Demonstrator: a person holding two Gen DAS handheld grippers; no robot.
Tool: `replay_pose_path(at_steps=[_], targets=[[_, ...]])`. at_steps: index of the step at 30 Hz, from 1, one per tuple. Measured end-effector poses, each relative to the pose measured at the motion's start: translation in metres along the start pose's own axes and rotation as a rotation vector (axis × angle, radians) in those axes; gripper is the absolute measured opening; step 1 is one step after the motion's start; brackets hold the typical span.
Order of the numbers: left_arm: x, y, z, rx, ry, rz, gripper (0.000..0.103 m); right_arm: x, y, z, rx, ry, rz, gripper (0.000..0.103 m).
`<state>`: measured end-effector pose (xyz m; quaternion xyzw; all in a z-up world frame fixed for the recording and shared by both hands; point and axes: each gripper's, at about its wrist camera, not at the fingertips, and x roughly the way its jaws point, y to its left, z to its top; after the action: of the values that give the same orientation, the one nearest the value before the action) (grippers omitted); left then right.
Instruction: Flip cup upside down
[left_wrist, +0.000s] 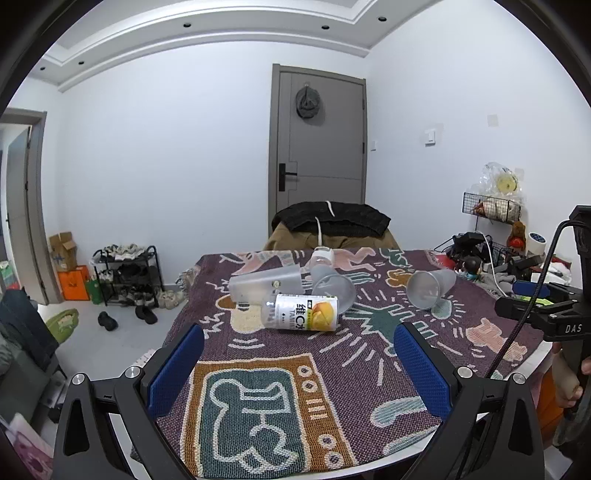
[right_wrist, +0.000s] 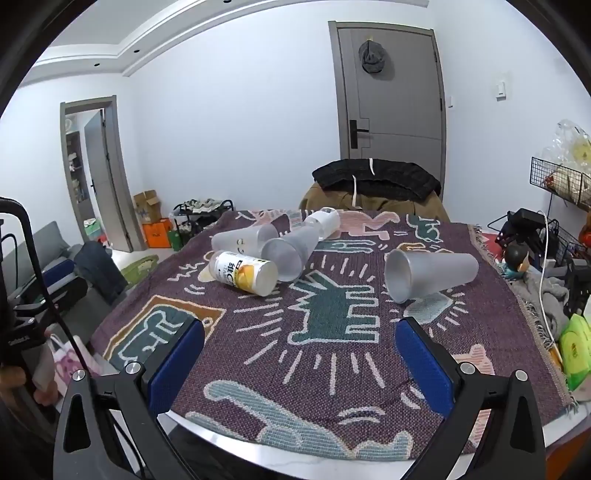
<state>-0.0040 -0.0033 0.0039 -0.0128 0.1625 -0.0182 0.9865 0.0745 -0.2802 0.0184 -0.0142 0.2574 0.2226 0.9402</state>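
Three frosted plastic cups lie on their sides on the patterned cloth. One cup (right_wrist: 430, 272) lies apart at the right, mouth toward me; it also shows in the left wrist view (left_wrist: 430, 286). A second cup (right_wrist: 290, 249) and a third cup (right_wrist: 243, 238) lie by a drink bottle (right_wrist: 245, 273) with an orange label. My left gripper (left_wrist: 299, 365) is open and empty near the table's front edge. My right gripper (right_wrist: 301, 360) is open and empty, short of the lone cup.
A second clear bottle (right_wrist: 325, 221) with a white cap lies behind the cups. A chair draped with dark clothes (right_wrist: 376, 181) stands at the far edge. Cables, wire baskets and clutter (right_wrist: 543, 236) crowd the right side. The table (right_wrist: 280, 463) edge is near me.
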Motion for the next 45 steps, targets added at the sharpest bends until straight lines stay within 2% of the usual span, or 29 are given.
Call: replay_pose_path(at_steps=[21,25,45], targets=[[-0.0062,0.0030,0.0014,-0.027,-0.043,0.000,0.103,-0.0003,0.0000,0.0007,-0.001,0.012,-0.007,0.103],[-0.0041,0.0001,0.0016,-0.021,-0.030,-0.017,0.103,0.0000,0.0009,-0.0002,-0.002,0.013,-0.008,0.103],[-0.0039,0.0013,0.0006,-0.026,-0.042,0.007,0.103,0.0024,0.0010,-0.0021,-0.003,0.016,-0.008,0.103]])
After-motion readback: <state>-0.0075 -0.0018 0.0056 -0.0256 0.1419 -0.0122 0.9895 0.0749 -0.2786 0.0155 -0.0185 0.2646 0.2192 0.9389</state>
